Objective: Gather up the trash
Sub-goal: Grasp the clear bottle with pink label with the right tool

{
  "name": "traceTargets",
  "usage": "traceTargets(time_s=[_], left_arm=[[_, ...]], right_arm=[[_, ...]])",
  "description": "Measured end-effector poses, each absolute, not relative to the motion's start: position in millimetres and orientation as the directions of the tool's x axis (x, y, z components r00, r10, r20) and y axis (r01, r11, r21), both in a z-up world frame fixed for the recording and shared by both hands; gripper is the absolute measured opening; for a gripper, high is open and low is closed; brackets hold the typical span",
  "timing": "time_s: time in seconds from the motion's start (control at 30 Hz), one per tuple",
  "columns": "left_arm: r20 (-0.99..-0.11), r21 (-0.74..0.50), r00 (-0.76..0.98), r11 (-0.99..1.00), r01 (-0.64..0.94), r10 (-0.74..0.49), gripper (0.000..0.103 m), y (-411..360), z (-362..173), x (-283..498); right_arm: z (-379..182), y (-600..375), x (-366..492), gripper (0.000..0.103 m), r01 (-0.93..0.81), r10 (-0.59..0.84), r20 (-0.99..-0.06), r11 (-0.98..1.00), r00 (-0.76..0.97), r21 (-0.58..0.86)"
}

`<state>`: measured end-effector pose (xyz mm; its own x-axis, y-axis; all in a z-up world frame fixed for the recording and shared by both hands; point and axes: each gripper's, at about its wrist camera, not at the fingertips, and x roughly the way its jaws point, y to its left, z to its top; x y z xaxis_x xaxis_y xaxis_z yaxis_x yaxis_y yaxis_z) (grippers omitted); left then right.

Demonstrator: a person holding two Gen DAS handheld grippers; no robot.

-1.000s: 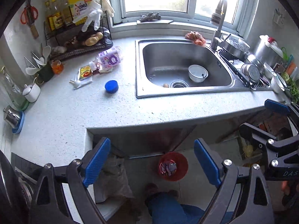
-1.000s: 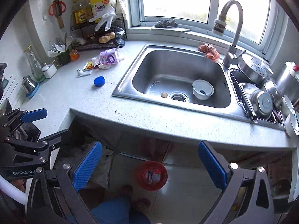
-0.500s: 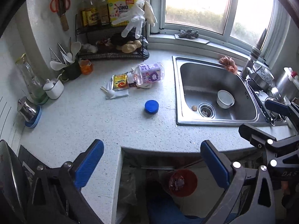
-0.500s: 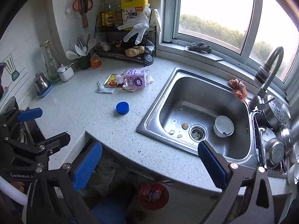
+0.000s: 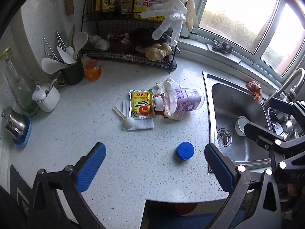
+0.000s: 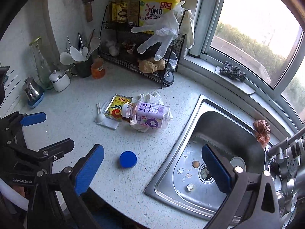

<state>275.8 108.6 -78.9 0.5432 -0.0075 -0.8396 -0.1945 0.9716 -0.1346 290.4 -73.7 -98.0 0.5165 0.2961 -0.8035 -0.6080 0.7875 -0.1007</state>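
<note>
- The plastic bottle (image 5: 181,103) with a purple label lies on its side just left of the sink (image 5: 238,158), white cap pointing away from the sink.
- A crumpled white wrapper (image 5: 167,85) sits under the bottle.
- The yellow sachet (image 5: 141,103) lies flat at the bottle's cap.
- A white plastic spoon (image 5: 125,119) rests on a white napkin (image 5: 141,125) beside the sachet.
- The blue cap (image 5: 185,150) sits alone, nearer the sink's front corner.

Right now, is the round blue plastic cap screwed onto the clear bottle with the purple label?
No, the round blue plastic cap lies by itself on the speckled countertop, apart from the clear bottle with the purple label.
</note>
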Motion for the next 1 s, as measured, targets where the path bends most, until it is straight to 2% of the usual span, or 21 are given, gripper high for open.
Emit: traceTargets(time_s=[0.4,0.77,0.93,1.0], left_arm=[[-0.908,-0.212,0.408,0.947,-0.241,-0.099,0.102,166.2,-138.0,344.6],[-0.961,-0.184,0.252,0.946,-0.268,-0.115,0.102,192.4,-190.7,374.3],[-0.971,-0.167,0.213,0.950,-0.262,-0.112,0.102,195.5,-203.0,377.5],[-0.973,-0.165,0.202,0.952,-0.256,-0.114,0.102,195.7,-207.6,377.2]], right_arm=[[-148.0,-4.7,361.5,0.102,-0.726,0.188,-0.916,0.673,0.354,-0.143],[-201.0,36.1,396.6,0.102,-0.865,0.053,-0.961,0.452,0.272,-0.219],[-220.7,50.8,405.8,0.102,-0.916,0.012,-0.977,0.352,0.213,-0.195],[-227.0,55.2,406.9,0.097,-0.928,0.008,-0.981,0.324,0.196,-0.182]])
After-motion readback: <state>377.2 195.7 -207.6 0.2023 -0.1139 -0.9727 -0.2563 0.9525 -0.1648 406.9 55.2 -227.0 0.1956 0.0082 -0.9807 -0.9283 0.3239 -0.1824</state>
